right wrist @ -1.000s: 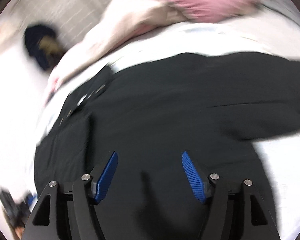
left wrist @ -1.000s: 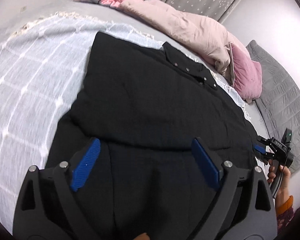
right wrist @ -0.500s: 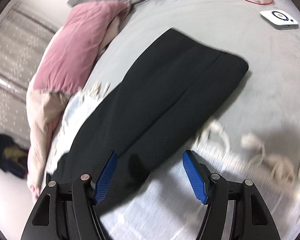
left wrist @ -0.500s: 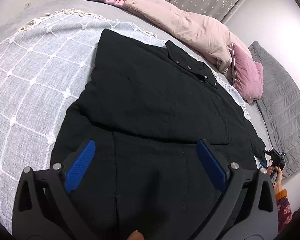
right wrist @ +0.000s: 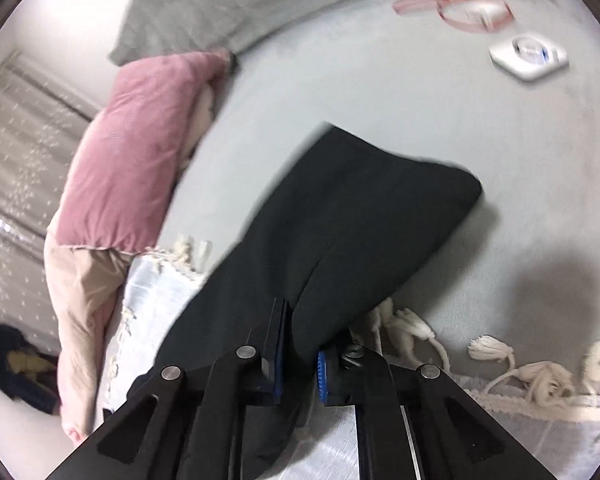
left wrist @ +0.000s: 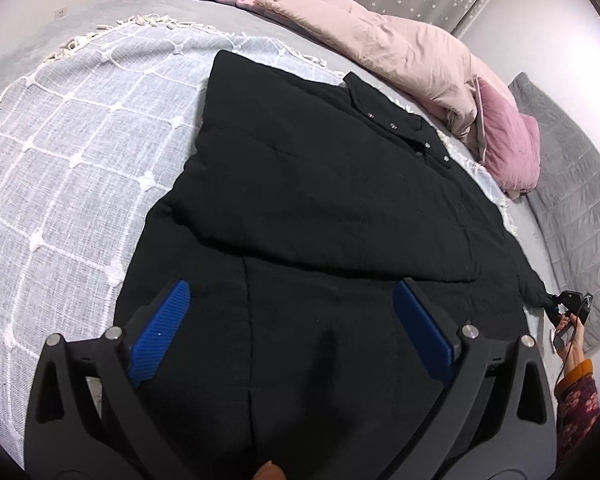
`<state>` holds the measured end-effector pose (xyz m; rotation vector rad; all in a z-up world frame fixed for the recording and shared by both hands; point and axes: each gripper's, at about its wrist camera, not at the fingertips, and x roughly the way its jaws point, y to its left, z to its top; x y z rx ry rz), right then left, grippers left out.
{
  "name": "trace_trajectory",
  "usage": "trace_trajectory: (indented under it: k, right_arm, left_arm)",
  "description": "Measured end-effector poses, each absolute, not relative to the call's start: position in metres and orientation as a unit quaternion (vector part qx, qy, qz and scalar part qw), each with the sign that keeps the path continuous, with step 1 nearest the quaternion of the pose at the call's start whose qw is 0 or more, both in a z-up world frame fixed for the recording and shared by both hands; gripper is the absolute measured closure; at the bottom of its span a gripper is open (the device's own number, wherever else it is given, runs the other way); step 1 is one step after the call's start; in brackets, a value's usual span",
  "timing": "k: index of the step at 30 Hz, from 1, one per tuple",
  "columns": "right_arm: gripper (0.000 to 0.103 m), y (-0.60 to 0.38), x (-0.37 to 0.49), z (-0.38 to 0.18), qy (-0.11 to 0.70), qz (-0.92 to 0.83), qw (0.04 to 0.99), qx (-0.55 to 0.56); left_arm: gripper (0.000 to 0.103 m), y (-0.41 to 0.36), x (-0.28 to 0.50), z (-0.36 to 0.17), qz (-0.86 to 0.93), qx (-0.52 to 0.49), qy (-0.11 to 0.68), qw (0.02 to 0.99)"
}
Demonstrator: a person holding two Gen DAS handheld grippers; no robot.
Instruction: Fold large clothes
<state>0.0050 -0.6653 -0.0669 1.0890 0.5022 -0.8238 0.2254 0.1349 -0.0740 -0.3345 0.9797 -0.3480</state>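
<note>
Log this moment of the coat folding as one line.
left gripper: open, above black quilted coat | right gripper: closing on black coat sleeve | surface: grey checked throw

Left gripper (left wrist: 290, 328) hung tilted downward above the black garment (left wrist: 320, 184), jaws spread wide with nothing between its blue pads (left wrist: 160, 336). Right gripper (right wrist: 300, 364) was closing, pads pinching the garment's sleeve near the bed's (right wrist: 380, 92) edge. Its holder's hand (left wrist: 570, 330) was visible at far right.

Matt black cloth garment (left wrist: 320, 184) on a woven, tasselled grey throw (left wrist: 72, 152).
</note>
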Motion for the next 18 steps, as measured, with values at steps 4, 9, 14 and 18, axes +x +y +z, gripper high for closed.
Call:
trace_trajectory:
  k: [4, 9, 14, 18]
  right_arm:
    - [0.093, -0.637, 0.008, -0.024, 0.212, -0.357, 0.788, 0.454]
    - [0.094, -0.575, 0.029, 0.033, 0.216, -0.321, 0.845, 0.369]
    - [0.094, -0.484, 0.068, 0.078, 0.221, -0.263, 0.902, 0.26]
    - [0.094, -0.403, 0.098, 0.088, 0.236, -0.199, 0.932, 0.189]
  left_arm:
    - [0.002, 0.137, 0.224, -0.067, -0.177, -0.169, 0.465, 0.851]
    - [0.002, 0.14, 0.222, -0.065, -0.15, -0.149, 0.469, 0.858]
    - [0.002, 0.144, 0.22, -0.057, -0.155, -0.157, 0.455, 0.863]
    - [0.002, 0.145, 0.219, -0.053, -0.163, -0.161, 0.448, 0.864]
